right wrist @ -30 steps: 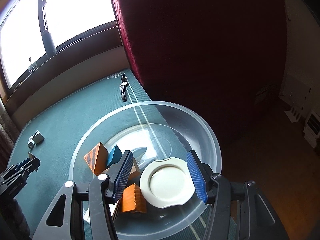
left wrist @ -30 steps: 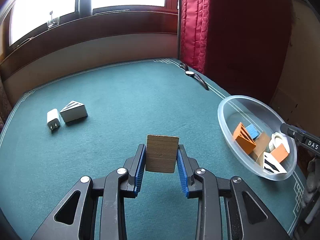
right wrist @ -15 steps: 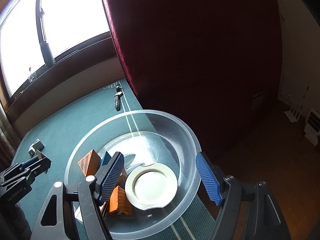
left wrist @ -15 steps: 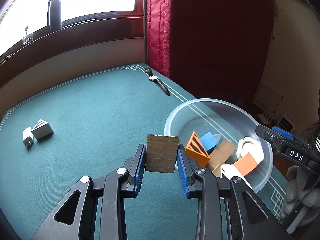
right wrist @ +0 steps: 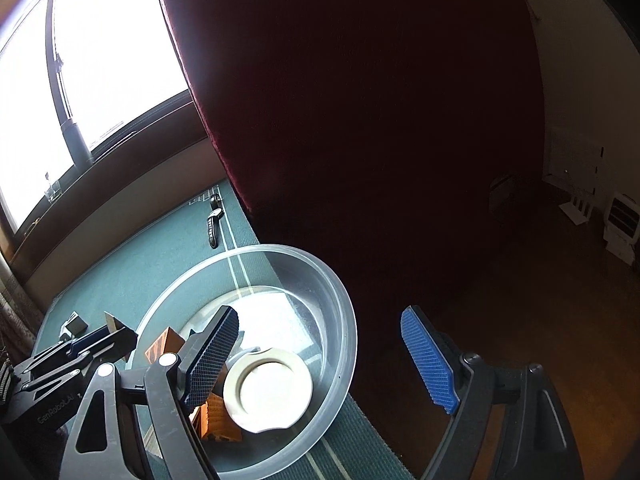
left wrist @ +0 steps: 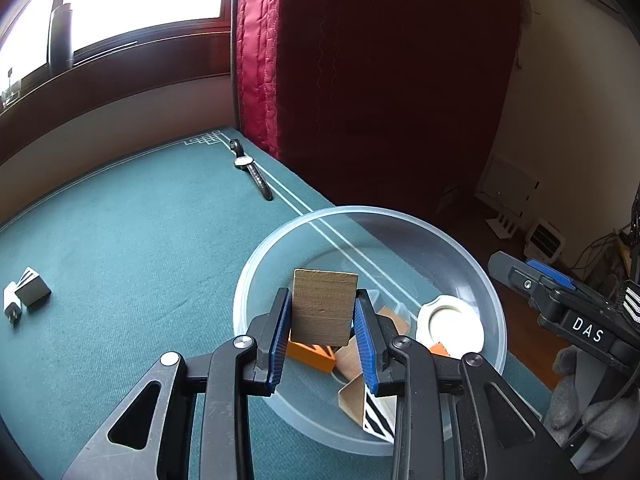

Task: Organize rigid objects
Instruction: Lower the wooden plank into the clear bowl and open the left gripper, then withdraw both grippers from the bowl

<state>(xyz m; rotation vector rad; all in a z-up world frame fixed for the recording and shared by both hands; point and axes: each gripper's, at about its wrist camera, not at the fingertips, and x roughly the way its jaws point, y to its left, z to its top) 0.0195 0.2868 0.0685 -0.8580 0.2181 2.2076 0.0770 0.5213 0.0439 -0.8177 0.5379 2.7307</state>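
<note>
Placement next: with flat tan wooden block (left wrist: 323,306) pinched upright in left gripper (left wrist: 322,334) above clear round plastic bowl (left wrist: 496,312), lower toward bare bowl floor, release low, avoiding white round lid (left wrist: 449,322); right gripper (right wrist: 320,360) spread wide, holding nothing.

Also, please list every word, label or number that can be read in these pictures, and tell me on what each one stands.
"DAS": white letters on the black body of the right gripper, in the left wrist view.
"GenRobot.AI": faint grey letters on the black body of the left gripper, in the right wrist view.
The wristwatch dial on the green table: too small to read.
No other text is visible.
</note>
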